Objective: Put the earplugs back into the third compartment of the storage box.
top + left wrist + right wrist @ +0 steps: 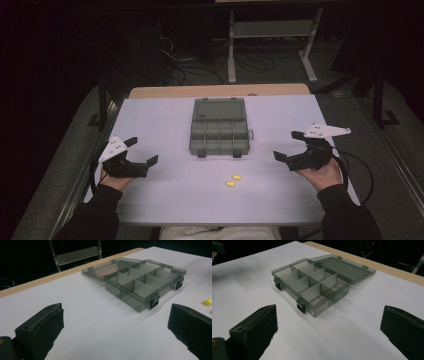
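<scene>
A smoky grey compartment box (219, 131) is seen at the centre of the white table (165, 195), its lid (219, 108) laid open flat behind it. Two small yellow pieces (233, 180) are noted near the front of it. The left hand-held gripper (141, 151) and right hand-held gripper (289, 146) are held well apart on either side, jaws spread, nothing gripped.

Open organiser box (219, 131) mid-table; two small pieces (233, 180) before it, apparently touching nothing.
</scene>
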{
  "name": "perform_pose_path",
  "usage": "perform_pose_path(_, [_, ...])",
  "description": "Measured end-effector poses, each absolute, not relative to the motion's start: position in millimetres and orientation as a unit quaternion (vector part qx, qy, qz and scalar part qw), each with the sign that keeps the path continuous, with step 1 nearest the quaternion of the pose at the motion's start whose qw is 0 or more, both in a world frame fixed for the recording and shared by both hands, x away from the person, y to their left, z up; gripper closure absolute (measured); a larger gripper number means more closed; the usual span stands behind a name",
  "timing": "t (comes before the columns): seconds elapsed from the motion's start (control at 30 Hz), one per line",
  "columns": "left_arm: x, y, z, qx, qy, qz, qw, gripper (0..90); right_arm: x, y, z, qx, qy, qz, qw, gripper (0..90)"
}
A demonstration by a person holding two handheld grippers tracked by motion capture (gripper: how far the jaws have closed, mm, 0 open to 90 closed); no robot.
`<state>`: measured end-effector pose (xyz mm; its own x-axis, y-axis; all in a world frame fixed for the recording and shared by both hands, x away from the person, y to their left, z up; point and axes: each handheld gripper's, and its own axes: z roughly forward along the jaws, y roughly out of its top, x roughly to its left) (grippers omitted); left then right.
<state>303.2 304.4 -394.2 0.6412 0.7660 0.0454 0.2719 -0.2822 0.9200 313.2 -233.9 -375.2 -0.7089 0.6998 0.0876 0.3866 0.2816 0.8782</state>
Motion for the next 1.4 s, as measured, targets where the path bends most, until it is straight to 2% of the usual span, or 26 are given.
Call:
perform_pose_path(0.53, [303, 304, -395, 0.764, 0.339, 0.247, 0.491, 0.0, 324, -198, -368, 0.303, 0.828, 0.452, 0.132, 0.4])
perform_pose_path(0.87, [303, 304, -395, 0.765, 0.336, 0.244, 0.493, 0.0, 330, -180, -371, 0.283, 0.851, 0.431, 0.098, 0.4])
perform_pose_path(1.4, [303, 304, -395, 0.763, 0.339, 0.246, 0.492, 0.0, 335, -148, -377, 0.249, 0.879, 0.399, 0.071, 0.5])
